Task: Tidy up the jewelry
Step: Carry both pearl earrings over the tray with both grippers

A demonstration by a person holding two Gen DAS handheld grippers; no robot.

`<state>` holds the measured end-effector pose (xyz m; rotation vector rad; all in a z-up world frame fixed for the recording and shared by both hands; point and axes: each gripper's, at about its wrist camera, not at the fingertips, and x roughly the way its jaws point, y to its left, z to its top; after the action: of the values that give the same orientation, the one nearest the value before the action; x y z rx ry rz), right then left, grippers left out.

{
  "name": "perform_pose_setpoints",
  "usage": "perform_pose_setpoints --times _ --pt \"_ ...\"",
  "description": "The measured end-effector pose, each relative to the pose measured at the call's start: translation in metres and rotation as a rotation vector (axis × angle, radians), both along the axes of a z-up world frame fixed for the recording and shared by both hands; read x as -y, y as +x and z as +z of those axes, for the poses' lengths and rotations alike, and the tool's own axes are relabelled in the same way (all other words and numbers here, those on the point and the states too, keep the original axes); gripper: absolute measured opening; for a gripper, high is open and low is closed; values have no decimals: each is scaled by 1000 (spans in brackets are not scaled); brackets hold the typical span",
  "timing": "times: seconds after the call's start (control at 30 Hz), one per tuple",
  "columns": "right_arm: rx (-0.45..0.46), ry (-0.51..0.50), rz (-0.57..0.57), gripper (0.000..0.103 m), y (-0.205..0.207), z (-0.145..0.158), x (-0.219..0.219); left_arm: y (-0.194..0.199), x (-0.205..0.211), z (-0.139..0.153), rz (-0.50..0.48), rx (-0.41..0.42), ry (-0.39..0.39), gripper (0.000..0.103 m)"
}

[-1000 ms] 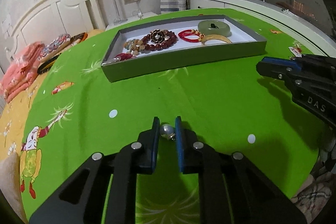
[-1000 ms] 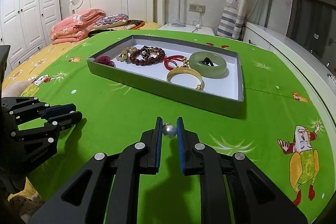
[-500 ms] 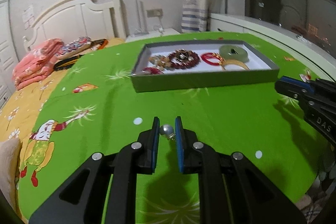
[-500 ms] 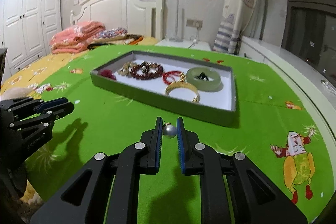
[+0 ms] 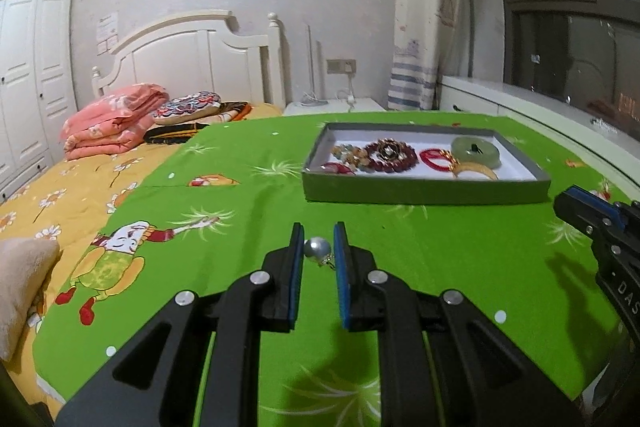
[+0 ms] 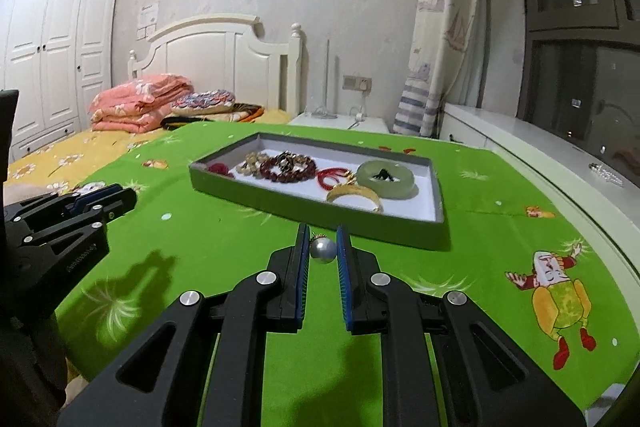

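Left claw closed on a pearl earring, gold hook trailing toward the right pad; right claw closed on a second pearl earring, hook pointing up and forward. Both held above the green cartoon-print cloth, short of the grey tray.

Probably the carry-and-drop step for the pair.

- Clear the near wall of the tray with a margin before lowering; a knock there could shift the whole tray.
- Aim for bare white floor at the right end, beside the gold bangle and jade bangle, not onto the dark red bead bracelet, where a hook could snag.
- Lower until nearly touching, then ease open slowly; a round pearl is likely to roll.
- Set the two side by side, one claw at a time, to avoid a collision over the tray.
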<state>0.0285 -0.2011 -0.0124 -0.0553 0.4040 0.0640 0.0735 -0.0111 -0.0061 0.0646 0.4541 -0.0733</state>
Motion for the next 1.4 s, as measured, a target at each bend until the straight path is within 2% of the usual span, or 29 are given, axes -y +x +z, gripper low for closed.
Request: perform_pose_setpoints --times 0.33,0.8,1.07,1.4 --pt "39 0 -55 15 9 14 8 5 -3 18 41 54 -29 15" --pt "9 -5 -103 15 60 34 22 35 14 55 34 131 -12 15" --pt "-6 7 -148 15 100 46 37 76 33 60 34 105 26 15" --pt "-78 11 -162 15 152 49 47 144 56 57 56 34 89 15"
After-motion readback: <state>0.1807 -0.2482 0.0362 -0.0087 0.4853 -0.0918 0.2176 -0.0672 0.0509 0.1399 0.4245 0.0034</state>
